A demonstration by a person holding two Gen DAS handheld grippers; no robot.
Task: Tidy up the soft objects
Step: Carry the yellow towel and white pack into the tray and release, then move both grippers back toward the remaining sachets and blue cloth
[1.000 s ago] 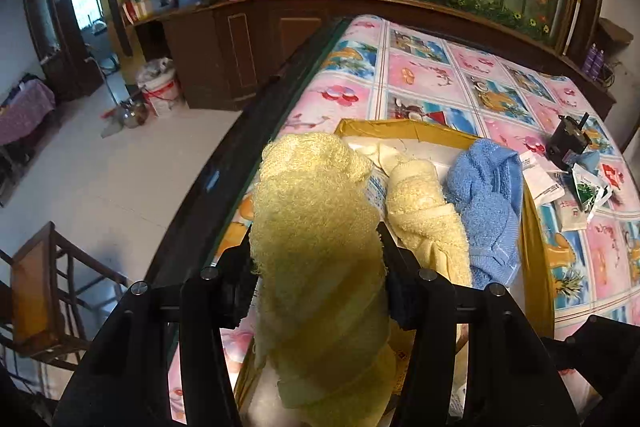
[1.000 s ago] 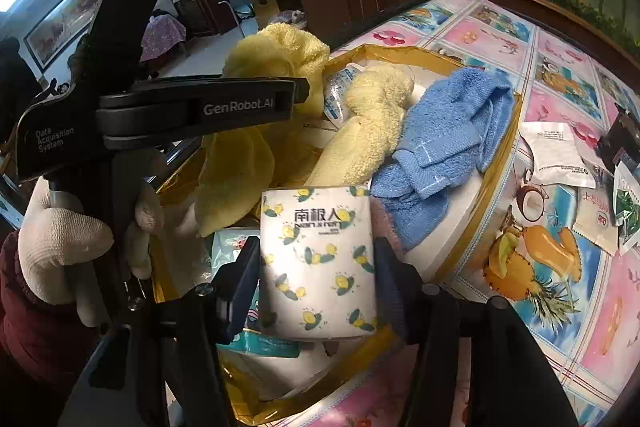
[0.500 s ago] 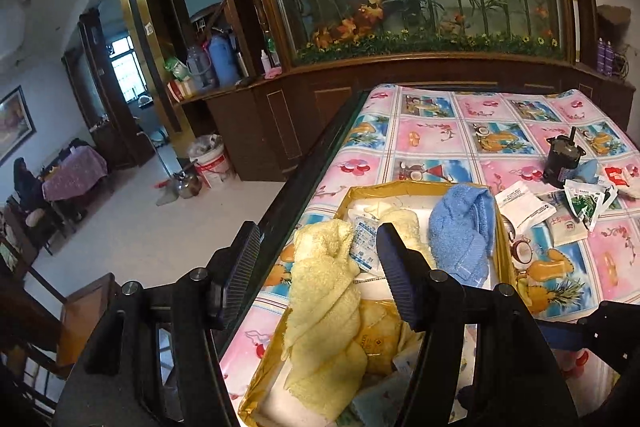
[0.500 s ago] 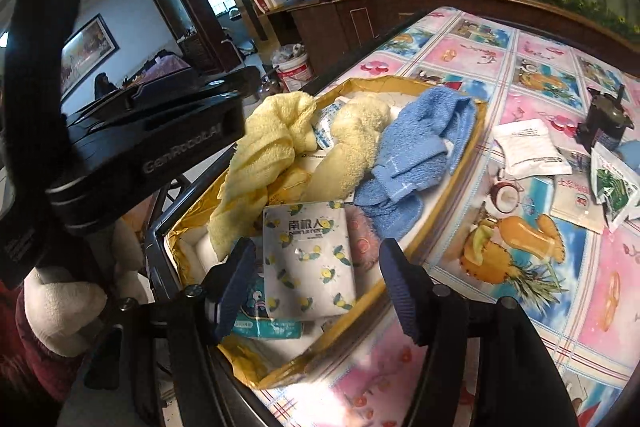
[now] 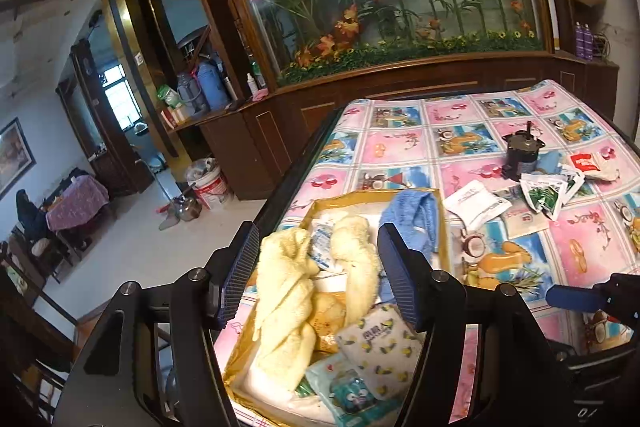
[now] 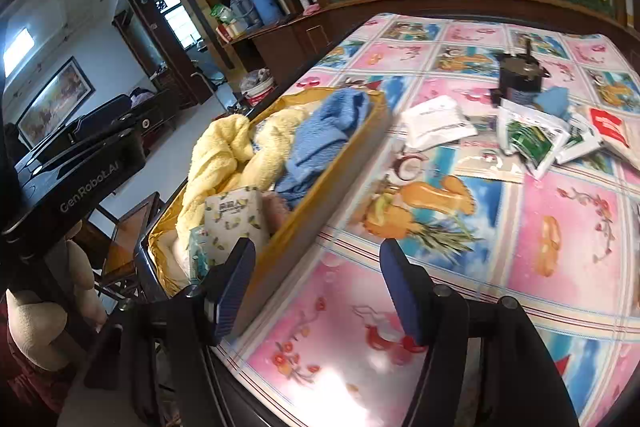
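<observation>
A gold-rimmed tray (image 5: 372, 193) on the table's left side holds a yellow towel (image 5: 284, 291), a paler yellow towel (image 5: 358, 259), a blue towel (image 5: 412, 219), a lemon-print tissue pack (image 5: 380, 347) and a teal pack (image 5: 348, 391). My left gripper (image 5: 318, 259) hangs open above the tray's near end with nothing between its fingers. My right gripper (image 6: 318, 271) is open and empty too, over the tablecloth just right of the tray (image 6: 332, 183). In the right wrist view the yellow towel (image 6: 216, 155), blue towel (image 6: 324, 135) and tissue pack (image 6: 236, 219) lie in the tray.
Right of the tray lie a white packet (image 5: 476, 203), green packets (image 5: 548, 191) and a red-and-white packet (image 5: 588, 163), with a dark small appliance (image 5: 520, 155) behind. The table edge drops to the floor at left. A gloved hand (image 6: 48, 315) holds the left gripper.
The left gripper let go of the yellow towel, which now lies in the tray, and drew back upward. The right gripper released the tissue pack and pulled back to the right.
</observation>
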